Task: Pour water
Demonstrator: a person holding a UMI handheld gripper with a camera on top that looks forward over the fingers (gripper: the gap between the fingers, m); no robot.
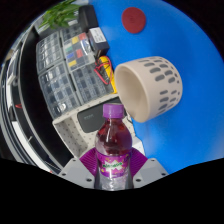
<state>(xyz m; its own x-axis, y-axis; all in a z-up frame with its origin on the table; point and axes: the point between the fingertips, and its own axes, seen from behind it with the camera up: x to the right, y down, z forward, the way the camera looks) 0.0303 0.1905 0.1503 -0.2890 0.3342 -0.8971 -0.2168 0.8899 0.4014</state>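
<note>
Bottle [112, 140] sits clamped between your hand-held gripper [112, 172] fingers, its purple cap just below the tilted cup [150, 86]. Smooth plastic probably slips and flexes, so grip its labelled middle firmly.

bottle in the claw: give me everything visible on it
The bottle is small, filled with dark purple liquid, and looks like clear plastic. It has a purple screw cap, still on, and a purple label with green and white print around its lower body. It stands roughly upright in the view, held between the fingers of the claw, whose pads press its sides at the label. Its base is hidden. Just beyond its cap sits a cream cup with dark dashes, tipped with its mouth toward the bottle; contact between them is unclear.
</note>
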